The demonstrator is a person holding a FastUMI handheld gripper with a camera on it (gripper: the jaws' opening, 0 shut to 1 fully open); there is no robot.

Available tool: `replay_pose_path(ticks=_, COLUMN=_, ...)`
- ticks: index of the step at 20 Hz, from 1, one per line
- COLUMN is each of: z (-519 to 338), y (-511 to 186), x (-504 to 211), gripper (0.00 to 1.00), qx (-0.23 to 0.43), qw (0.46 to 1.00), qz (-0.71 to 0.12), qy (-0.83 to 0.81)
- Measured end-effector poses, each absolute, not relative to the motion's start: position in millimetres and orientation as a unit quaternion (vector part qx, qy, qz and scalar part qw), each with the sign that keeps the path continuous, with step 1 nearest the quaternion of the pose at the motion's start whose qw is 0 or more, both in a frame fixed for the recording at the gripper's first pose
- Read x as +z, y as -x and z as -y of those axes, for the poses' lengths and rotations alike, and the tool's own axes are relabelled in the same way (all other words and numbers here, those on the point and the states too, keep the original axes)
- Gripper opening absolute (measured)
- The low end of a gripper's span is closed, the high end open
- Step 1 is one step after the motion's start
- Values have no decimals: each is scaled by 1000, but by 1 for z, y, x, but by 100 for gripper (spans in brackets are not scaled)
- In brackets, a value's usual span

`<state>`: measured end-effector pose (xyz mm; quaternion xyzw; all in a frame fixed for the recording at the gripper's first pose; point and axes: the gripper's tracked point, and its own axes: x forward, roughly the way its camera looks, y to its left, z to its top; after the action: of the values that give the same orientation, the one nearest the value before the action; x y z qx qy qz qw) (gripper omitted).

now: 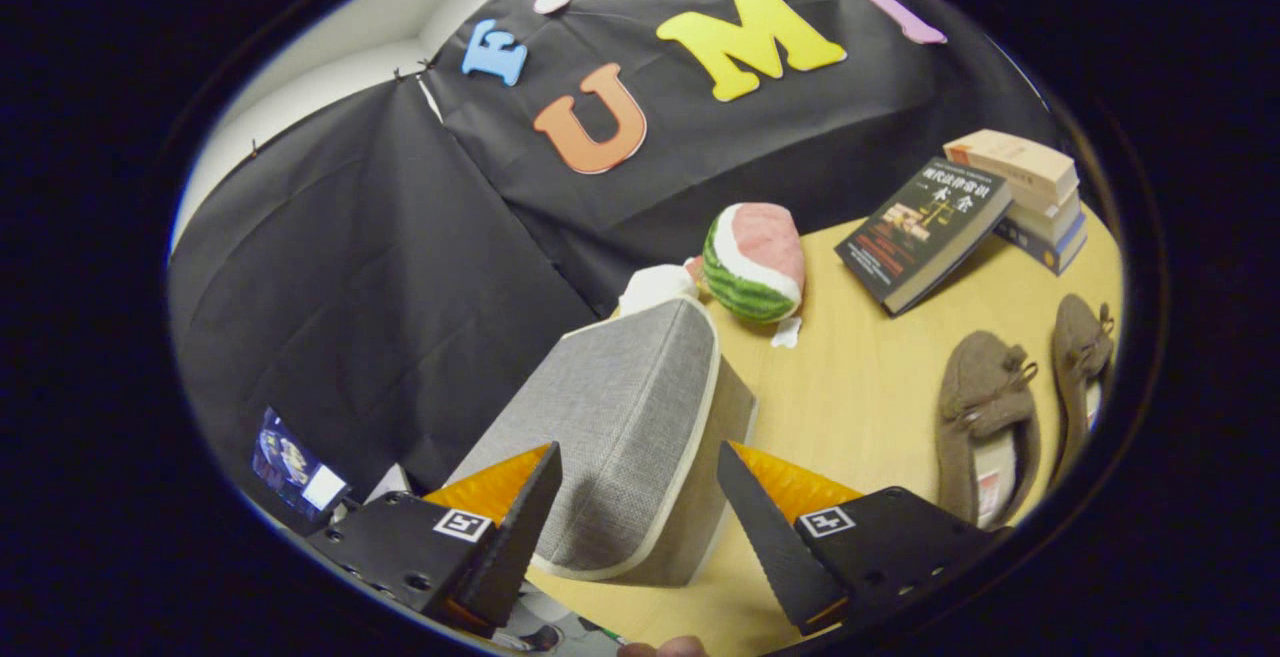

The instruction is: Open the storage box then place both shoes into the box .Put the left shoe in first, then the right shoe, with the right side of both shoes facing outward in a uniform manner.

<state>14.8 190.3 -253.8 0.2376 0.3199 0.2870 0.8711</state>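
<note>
I see a black cloth wall [400, 267] behind a light wooden table [860, 387]. Above the cloth, far left, a pale wall [330, 57] appears. The light is even and soft, and the tabletop looks smooth and clean.

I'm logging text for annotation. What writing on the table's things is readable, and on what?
"现代法律常识一本全": cover of the dark book, small, so uncertain.
Tags inside the shoes: too small to read.
Stacked books: nothing legible.
Gripper, open either side of the storage box: square markers, no words.
</note>
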Motion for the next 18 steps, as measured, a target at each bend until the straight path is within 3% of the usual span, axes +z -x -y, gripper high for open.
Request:
replay_pose_path(ticks=9, z=-219, y=-20, x=-276, gripper=95, qx=300, qw=794, qz=-376, qy=-372)
replay_pose_path(ticks=16, z=-213, y=-28, x=-260, gripper=93, qx=296, qw=774, qz=-380, qy=-411)
replay_pose_path(ticks=18, z=-211, y=-27, x=-249, gripper=79, qx=299, qw=768, qz=-380, qy=-420)
